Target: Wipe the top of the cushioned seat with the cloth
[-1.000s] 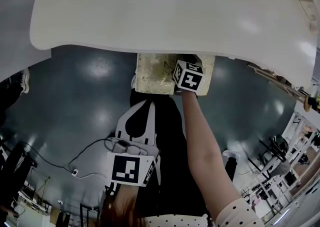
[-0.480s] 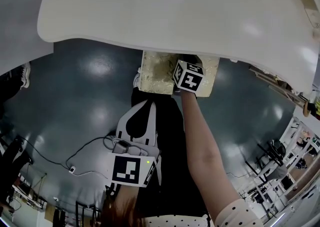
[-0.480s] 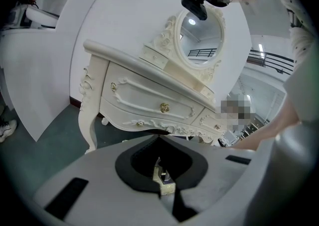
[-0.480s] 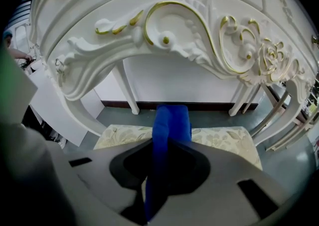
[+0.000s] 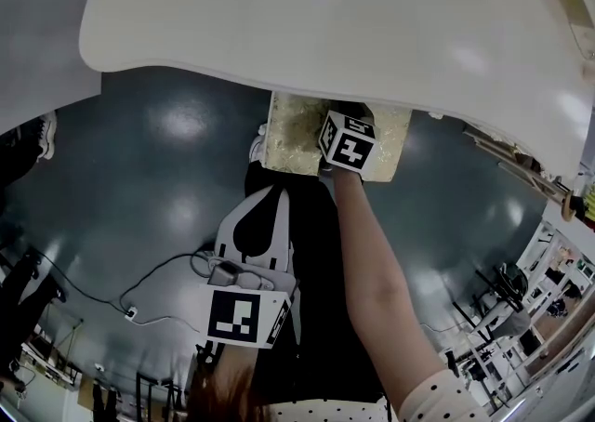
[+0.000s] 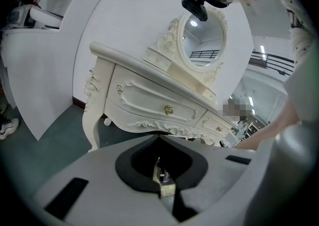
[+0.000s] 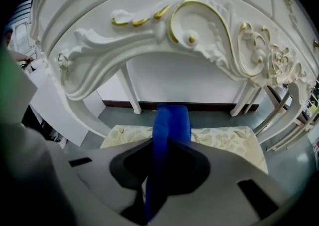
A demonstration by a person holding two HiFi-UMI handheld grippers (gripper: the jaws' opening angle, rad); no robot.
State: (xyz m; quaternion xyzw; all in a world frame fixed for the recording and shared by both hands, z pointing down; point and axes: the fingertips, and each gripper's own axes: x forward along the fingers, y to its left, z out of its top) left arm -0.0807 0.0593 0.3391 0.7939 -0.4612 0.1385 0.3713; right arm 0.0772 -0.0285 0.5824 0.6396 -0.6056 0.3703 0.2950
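Lying lengthwise between the jaws of the right tool (image 7: 167, 143), the blue cloth (image 7: 171, 120) is seen to reach forward over the middle of the seat (image 7: 227, 140). The jaws are closed on the cloth, which is pinched into a narrow fold and runs out past their tips. Whether the cloth's far end rests on the cushion or is held just above it cannot be told. The seat, cream with a pale leaf pattern, is set on the dark floor (image 5: 158, 169), partly tucked beneath the white bench (image 5: 325, 20). In the head view only its near part is shown, with the right tool's marker cube (image 5: 350, 141) over its near edge. In the right gripper view the bench's carved, gilt-edged apron (image 7: 199, 31) is seen arching above the seat.

The left tool (image 5: 272, 192) is held well back from the seat, near the person's body and above the floor. Its jaws are brought together with nothing gripped between them. In the left gripper view the bench's drawers (image 6: 164, 108) and an oval mirror (image 6: 202, 41) are shown beyond its tips.
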